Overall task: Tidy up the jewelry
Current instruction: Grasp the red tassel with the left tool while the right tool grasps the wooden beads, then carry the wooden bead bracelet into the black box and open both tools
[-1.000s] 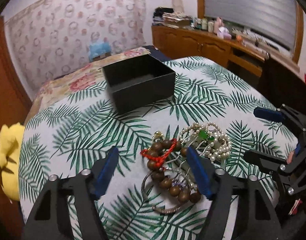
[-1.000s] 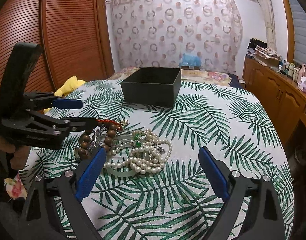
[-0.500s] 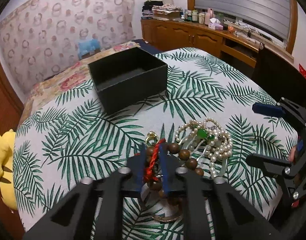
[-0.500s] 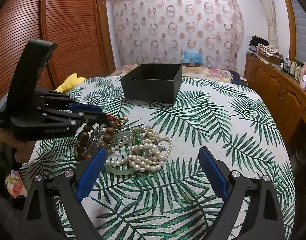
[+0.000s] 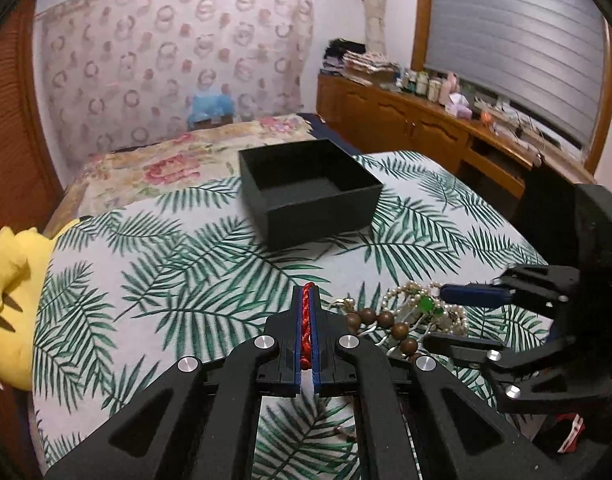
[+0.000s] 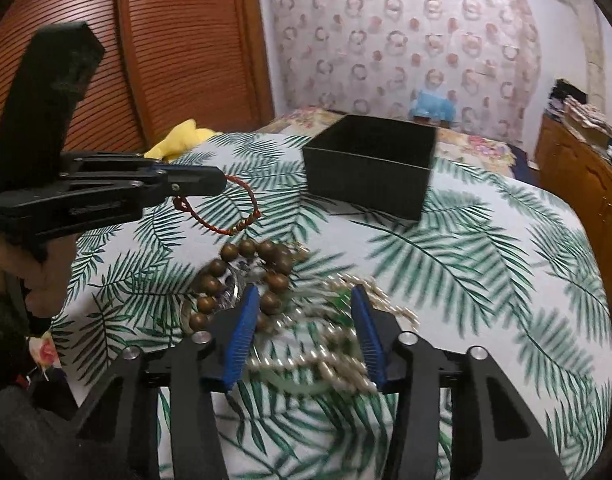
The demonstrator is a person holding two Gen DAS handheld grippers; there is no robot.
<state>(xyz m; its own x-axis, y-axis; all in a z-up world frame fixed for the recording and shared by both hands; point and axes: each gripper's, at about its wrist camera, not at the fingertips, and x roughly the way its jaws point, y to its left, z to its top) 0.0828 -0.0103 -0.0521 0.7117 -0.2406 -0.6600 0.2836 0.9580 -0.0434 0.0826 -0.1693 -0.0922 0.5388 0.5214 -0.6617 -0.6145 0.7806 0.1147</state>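
Red cord (image 6: pixel 230 216) newly lifted; pearls (image 6: pixel 338 356) motion-blurred

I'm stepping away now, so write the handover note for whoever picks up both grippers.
Left gripper: shut on the red braided cord bracelet, lifted clear of the pile.
Right gripper: jaws closing around the white pearl strands, not yet pinched.
Brown wooden bead bracelet lies on the palm-leaf cloth beside the pearls.
Open black square box shows nothing inside.
Done: red bracelet picked.
Left: box everything.
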